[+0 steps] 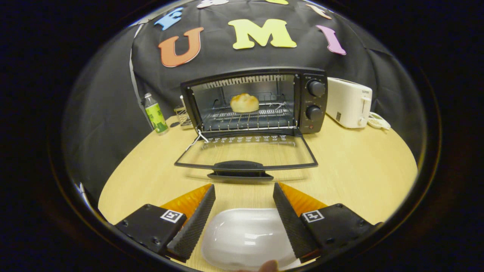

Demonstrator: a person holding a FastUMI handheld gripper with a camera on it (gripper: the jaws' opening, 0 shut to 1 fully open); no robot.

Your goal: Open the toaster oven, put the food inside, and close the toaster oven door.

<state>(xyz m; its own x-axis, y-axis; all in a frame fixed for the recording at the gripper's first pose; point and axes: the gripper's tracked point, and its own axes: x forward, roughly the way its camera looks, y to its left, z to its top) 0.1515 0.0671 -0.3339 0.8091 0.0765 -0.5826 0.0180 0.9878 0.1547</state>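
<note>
Nearest sits a white dish (245, 238) on the worktop (359, 166), between the spread fingers of the released gripper (244, 194). Beyond them the toaster oven (314, 102) stands with its door (245, 156) dropped flat, far back, the bread roll (244, 102) resting on its rack.
</note>
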